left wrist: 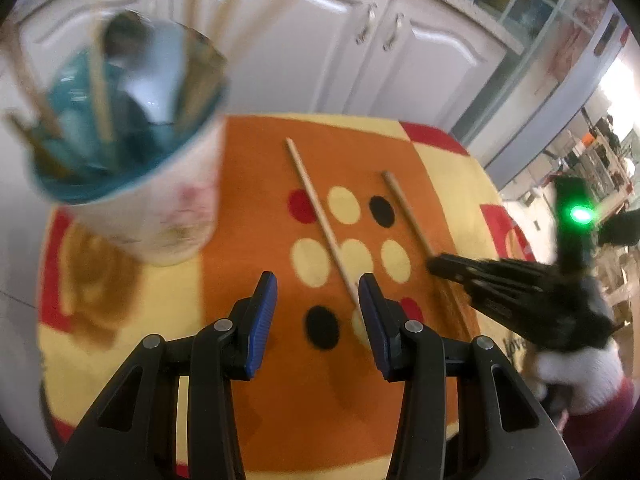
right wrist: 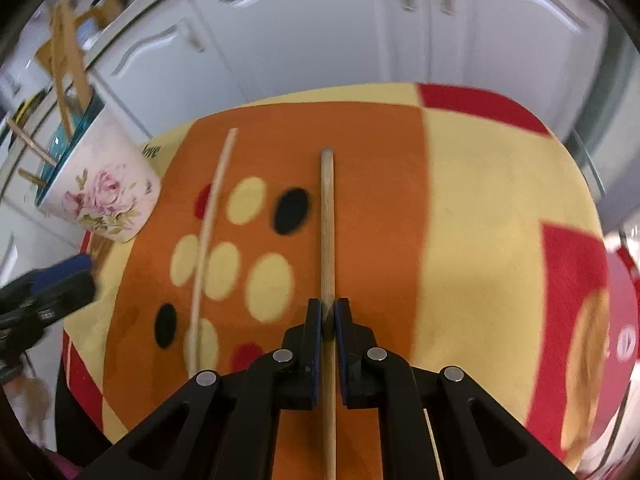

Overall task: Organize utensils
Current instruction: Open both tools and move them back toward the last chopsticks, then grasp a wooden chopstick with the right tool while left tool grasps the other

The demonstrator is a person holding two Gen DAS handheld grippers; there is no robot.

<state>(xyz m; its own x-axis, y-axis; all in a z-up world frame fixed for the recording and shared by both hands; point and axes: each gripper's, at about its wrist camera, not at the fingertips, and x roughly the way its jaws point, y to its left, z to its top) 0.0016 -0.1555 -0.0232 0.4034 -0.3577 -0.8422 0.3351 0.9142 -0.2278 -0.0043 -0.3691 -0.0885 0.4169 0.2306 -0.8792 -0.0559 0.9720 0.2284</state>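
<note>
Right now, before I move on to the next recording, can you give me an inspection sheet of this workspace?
Surface: small table under a patterned cloth, orange, yellow and red with dots.
Job's things: floral holder cup at the cloth's left edge with wooden utensils standing in it; thin pale chopstick lying loose on the cloth; thicker wooden stick lying along the cloth.
Clutter: nothing seen.
Grippers: left gripper open, fingers empty, over the thin chopstick's near end; right gripper shut on the thicker wooden stick near its end.
Cables: nothing seen.
Surroundings: white cabinet doors behind the table; glass-front cupboard and shelves at the right in the left wrist view, blurred.
</note>
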